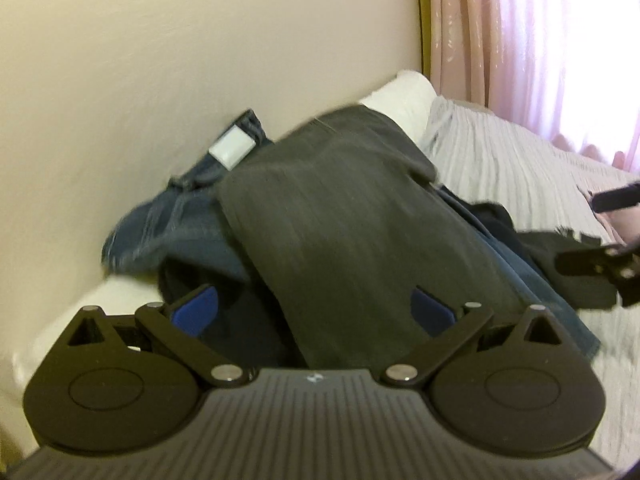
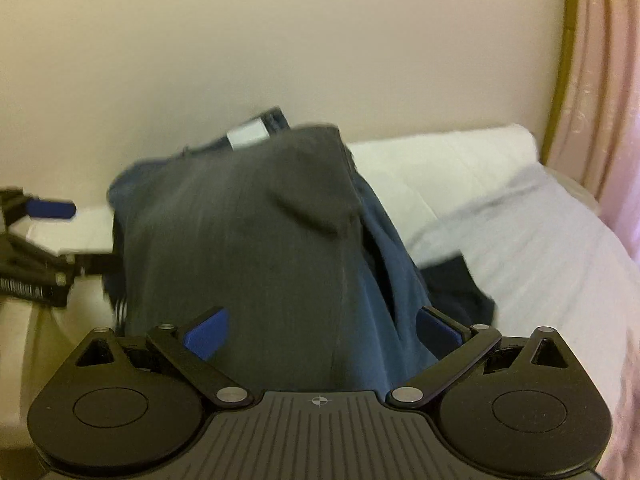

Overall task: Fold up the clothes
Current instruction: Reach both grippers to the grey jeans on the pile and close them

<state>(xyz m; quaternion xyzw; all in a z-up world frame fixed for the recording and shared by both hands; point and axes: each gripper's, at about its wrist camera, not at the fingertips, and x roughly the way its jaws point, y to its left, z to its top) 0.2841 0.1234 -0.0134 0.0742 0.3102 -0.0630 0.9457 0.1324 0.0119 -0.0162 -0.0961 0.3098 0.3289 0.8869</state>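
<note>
A heap of blue denim jeans (image 1: 176,216) lies on the bed (image 1: 520,168), a dark grey folded garment (image 1: 340,216) running lengthwise away from both tools. The left hand-held gripper (image 1: 314,312), fingers spread and empty, straddles its near end; the right hand-held gripper (image 2: 322,332), likewise spread, sits alongside.

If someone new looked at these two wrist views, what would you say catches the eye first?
A dark grey garment draped over a heap of clothes against the wall fills the middle of both views, with blue jeans and their white label poking out behind it. Both grippers, left and right, sit open in front of the heap. To the right lies a pale striped bedspread, with a pink curtain beyond.
</note>
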